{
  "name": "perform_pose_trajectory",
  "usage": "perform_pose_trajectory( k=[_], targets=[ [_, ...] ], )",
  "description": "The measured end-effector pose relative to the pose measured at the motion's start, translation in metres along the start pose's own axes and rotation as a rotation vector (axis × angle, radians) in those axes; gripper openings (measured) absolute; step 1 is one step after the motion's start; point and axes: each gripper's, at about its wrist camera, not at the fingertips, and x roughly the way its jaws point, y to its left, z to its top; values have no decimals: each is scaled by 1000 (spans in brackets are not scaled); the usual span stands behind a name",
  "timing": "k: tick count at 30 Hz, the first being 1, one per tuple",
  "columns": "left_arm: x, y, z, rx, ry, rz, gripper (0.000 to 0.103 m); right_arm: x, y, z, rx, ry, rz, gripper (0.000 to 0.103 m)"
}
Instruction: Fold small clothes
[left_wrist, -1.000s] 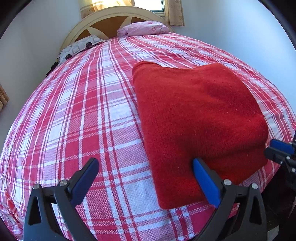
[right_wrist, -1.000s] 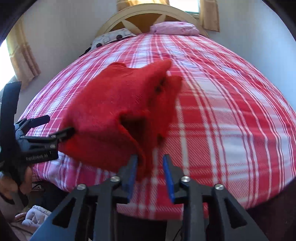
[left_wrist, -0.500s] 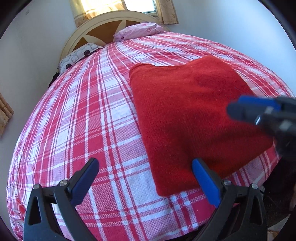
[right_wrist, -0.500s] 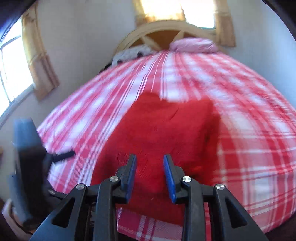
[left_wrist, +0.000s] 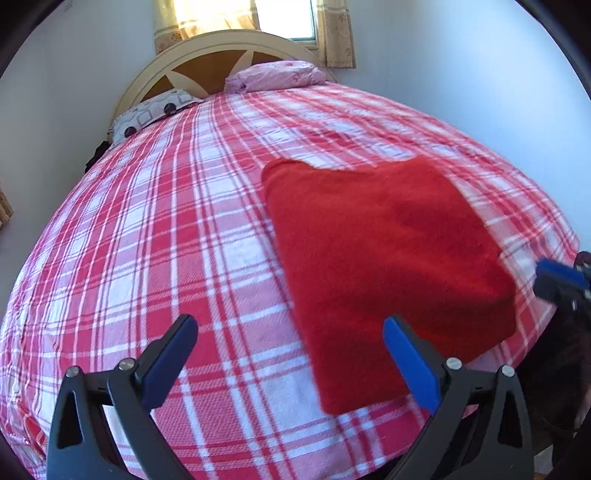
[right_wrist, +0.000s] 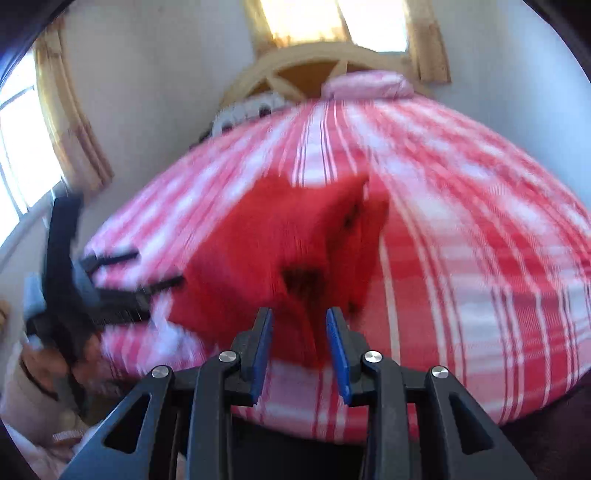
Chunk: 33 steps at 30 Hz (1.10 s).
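**Red garment folded on plaid bed, both grippers off it**

Red garment (left_wrist: 384, 258) lies folded in a rough rectangle on the red-and-white plaid bedcover (left_wrist: 166, 240), toward the near right corner of the bed. Its near edge sits close to the bed's edge.

Left gripper (left_wrist: 291, 354): jaws spread wide, nothing between them. Left finger over bare plaid, right finger in front of the garment's near corner.

Right gripper (right_wrist: 299, 343): jaws parted narrowly. Right wrist view is motion-blurred; the garment's near fold shows in the gap between the pads, apparently lying beyond them and not pinched. In the left wrist view its blue tip shows at the right edge, just beside the garment.

Pink pillow (left_wrist: 275, 75) and patterned pillow (left_wrist: 151, 112) against the headboard (left_wrist: 207, 62), well apart from the garment.
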Motion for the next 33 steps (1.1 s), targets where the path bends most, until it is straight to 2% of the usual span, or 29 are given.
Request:
perform_pose_trajectory(
  k=[2,5,9,10,11,12,13,18,24,27,33],
  targets=[
    [0,-6,6,-9,-6,-19,103,2,4,20,3,-47,-2,32],
    [10,-15,11,-7,12,8,103,23,15,37,-42,-53,-29,32],
    [24,-22,11,6,56,35,103,74,8,38,-46,70,-139,32],
    [26,-22,10,9,63,44,103,85,1,34,-26,108,-163,35],
    [27,-23,9,13,66,52,103,90,-8,30,24,111,-140,38],
    [28,-23,8,20,67,56,103,86,-17,27,74,91,-117,47],
    [28,-23,8,23,65,58,103,82,-23,26,120,85,-99,50],
    [25,-25,12,28,41,50,103,61,-42,24,249,18,50,50],
    [26,-27,18,33,33,50,103,45,-60,20,359,-44,94,53],
    [28,-24,22,20,41,36,103,43,-69,17,410,-49,122,63],
    [36,-20,30,-14,69,2,103,52,-84,17,505,-36,216,65]
  ],
)
